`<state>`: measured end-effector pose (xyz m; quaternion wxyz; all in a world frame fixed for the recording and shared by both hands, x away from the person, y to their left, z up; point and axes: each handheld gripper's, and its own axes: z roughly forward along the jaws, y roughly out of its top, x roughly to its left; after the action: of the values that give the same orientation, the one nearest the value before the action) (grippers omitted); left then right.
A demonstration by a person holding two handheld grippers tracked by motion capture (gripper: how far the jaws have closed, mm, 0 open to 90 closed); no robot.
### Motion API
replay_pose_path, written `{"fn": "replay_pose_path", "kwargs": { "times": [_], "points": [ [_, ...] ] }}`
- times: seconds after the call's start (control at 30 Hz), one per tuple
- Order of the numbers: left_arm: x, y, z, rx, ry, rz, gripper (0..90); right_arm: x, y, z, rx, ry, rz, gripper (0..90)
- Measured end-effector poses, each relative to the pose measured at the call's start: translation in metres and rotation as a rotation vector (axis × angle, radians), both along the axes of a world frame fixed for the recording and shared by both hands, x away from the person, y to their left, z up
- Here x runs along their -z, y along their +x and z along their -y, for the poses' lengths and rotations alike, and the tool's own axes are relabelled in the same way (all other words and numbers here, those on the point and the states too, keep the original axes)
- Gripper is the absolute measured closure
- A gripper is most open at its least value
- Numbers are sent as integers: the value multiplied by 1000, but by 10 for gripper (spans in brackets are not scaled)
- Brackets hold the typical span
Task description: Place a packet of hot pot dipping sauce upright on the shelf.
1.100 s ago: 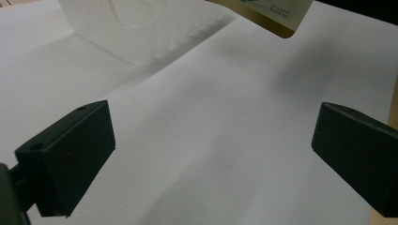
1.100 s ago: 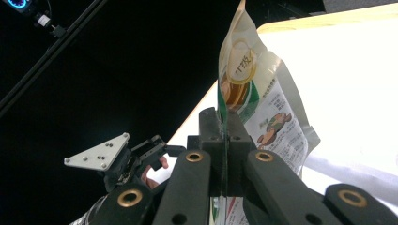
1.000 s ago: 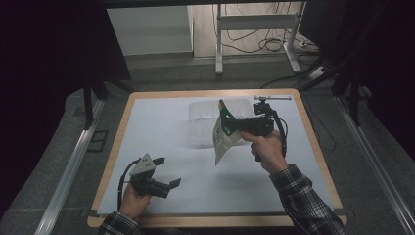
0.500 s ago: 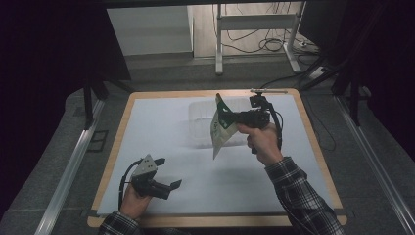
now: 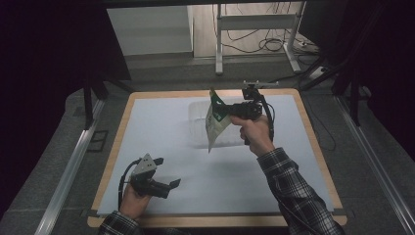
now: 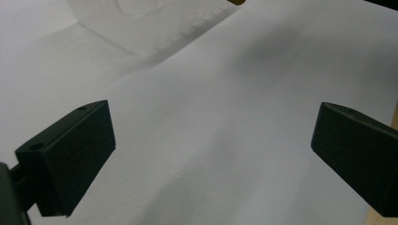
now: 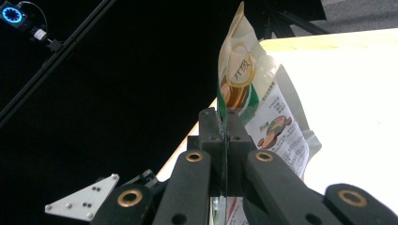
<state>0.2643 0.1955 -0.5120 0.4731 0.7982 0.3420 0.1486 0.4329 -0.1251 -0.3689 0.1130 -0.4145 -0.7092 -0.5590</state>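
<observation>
Overhead, right tool pinches packet edge above clear bin.

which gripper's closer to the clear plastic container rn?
Right. The right gripper, shut on the snack packet, is raised just over the clear container. The left gripper sits open near the table's front-left edge, well away from it.

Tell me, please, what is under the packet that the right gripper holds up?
Under the packet, which hangs from the shut right gripper, stands a clear plastic box on the white sheet. The packet covers part of the box.
</observation>
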Motion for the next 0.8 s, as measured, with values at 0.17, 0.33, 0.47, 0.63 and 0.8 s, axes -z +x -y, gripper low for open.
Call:
{"fn": "replay_pose_path", "kwargs": {
  "times": [0.17, 0.33, 0.47, 0.63, 0.8],
  "points": [
    [0, 0, 1, 4, 6, -5, 0, 1, 8, -5, 6, -9, -1, 893],
    [1, 0, 1, 4, 8, -4, 0, 3, 15, -9, 10, -16, -5, 893],
    [1, 0, 1, 4, 6, -4, 1, 5, 23, -14, 15, -32, -6, 893],
    [1, 0, 1, 4, 9, -5, 1, 8, 33, -20, 31, -59, -7, 893],
    [1, 0, 1, 5, 8, -5, 1, 10, 41, -22, 44, -70, -7, 892]
  ]
}}
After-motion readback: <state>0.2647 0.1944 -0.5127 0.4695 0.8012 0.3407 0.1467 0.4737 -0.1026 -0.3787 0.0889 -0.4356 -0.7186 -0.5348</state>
